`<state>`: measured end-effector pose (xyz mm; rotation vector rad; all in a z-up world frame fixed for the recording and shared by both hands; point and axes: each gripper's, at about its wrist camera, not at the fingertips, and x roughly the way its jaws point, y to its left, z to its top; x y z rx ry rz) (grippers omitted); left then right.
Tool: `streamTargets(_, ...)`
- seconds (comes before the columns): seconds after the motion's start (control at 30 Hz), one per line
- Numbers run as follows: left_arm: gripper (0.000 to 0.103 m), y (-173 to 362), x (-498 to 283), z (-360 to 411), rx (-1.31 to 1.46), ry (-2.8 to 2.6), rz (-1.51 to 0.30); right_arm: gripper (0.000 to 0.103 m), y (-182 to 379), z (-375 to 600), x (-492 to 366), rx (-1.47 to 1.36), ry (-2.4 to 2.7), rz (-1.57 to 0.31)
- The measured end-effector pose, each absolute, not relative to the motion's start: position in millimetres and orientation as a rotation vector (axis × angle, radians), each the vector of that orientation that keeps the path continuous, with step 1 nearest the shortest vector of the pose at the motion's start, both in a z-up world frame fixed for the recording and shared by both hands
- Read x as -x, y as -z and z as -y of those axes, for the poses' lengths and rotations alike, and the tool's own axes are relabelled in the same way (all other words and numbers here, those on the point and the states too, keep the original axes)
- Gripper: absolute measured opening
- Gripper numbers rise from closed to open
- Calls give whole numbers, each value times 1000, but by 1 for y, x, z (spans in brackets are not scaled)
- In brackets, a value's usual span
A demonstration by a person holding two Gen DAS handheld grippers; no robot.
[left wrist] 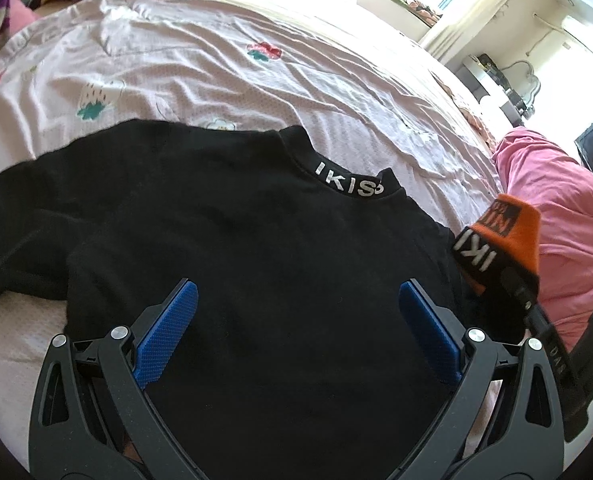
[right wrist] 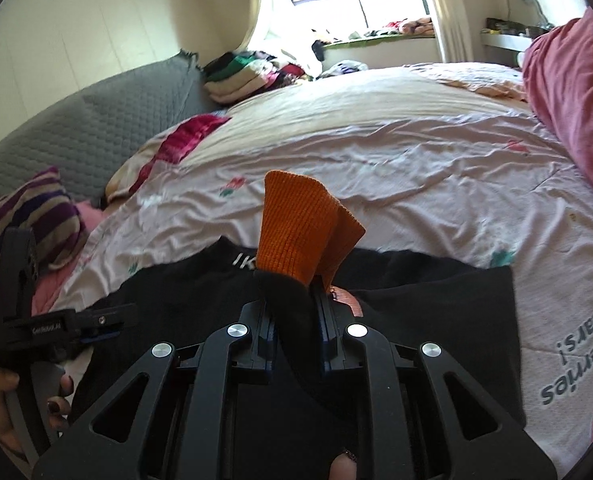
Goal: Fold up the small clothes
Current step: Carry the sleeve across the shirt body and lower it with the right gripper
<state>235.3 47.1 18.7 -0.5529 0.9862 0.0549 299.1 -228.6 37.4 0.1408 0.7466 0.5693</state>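
A small black top (left wrist: 236,240) with white letters on its collar (left wrist: 348,184) lies flat on the bed, one sleeve stretched to the left. My left gripper (left wrist: 296,296) is open and hovers over the top's body, its blue pads (left wrist: 168,332) wide apart. My right gripper (right wrist: 294,300) is shut on the top's orange sleeve cuff (right wrist: 296,224) and holds it raised over the black top (right wrist: 436,300). The cuff (left wrist: 504,232) and the right gripper show at the right in the left wrist view. The left gripper (right wrist: 108,326) shows at the left in the right wrist view.
The bed has a pale pink sheet (left wrist: 216,80) with fruit prints. A pink blanket (left wrist: 556,220) lies to the right. A striped pillow (right wrist: 28,216), a grey padded headboard (right wrist: 76,132) and a pile of clothes (right wrist: 252,72) are at the far side.
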Motion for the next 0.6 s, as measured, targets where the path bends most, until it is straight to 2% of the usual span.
streamTargets(0.03, 95, -16, -236, -47, 573, -46, -989, 29, -36, 227, -298, -148, -585, -755)
streamTargets(0.1, 95, -12, -236, -48, 619, -24, -990, 45, -34, 225, -295, -163, -629, -760)
streamTargets(0.13, 95, -9, -237, -48, 635, -17, -990, 48, -35, 225, -293, -167, -650, -760)
streamTargets(0.4, 92, 1, -241, -26, 650, 69, -1007, 52, -38, 245, -289, -226, -624, -755)
streamTargets(0.5, 73, 7, -244, -10, 652, 126, -1030, 52, -35, 263, -294, -258, -552, -769)
streamTargets(0.53, 63, 13, -247, -1, 663, 162, -1051, 52, -34, 269, -294, -266, -536, -769)
streamTargets(0.6, 58, 20, -252, 11, 664, 198, -1078, 52, -34, 280, -293, -283, -506, -767)
